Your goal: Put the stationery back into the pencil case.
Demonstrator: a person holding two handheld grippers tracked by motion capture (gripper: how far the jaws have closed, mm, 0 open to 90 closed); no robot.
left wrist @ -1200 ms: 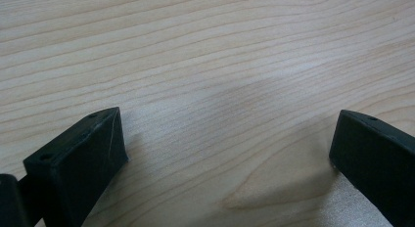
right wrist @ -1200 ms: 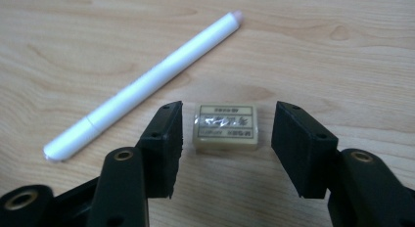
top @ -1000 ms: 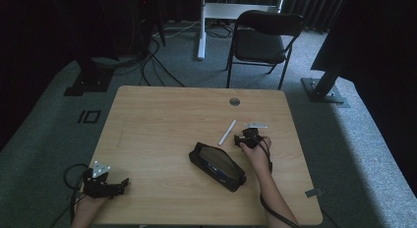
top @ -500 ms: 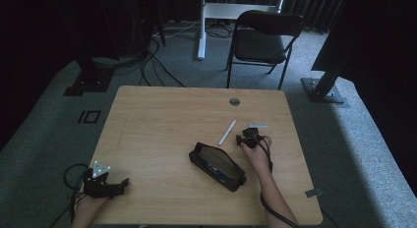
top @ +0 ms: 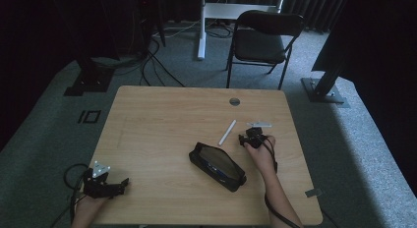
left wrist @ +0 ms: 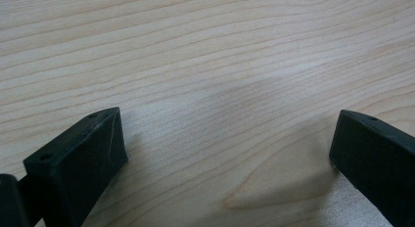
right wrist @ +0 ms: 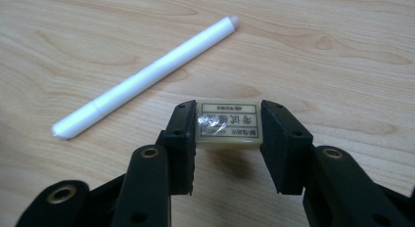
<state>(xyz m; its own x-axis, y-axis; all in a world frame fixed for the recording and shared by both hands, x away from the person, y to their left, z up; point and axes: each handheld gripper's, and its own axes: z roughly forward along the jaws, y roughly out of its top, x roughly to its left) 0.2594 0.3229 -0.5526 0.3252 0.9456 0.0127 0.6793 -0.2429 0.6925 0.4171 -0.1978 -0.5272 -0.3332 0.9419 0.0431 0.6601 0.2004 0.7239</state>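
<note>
Eraser [right wrist: 228,125] pinched between jaws of right gripper [right wrist: 228,139], just off the counter [right wrist: 342,51]; jaws just closed on it. Pickup judged done; stowing in open pencil case [top: 218,166] likely remaining. Beyond jaw tips: one white pen [right wrist: 147,76]. Left gripper [left wrist: 225,153] jaws spread, empty. Count: one eraser, one pen, one case.

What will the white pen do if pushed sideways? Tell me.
The pen looks round and smooth, lying flat on the table, so it will probably roll. It looks slim and likely light. The eraser in the right gripper is blocky and should stay put.
</note>
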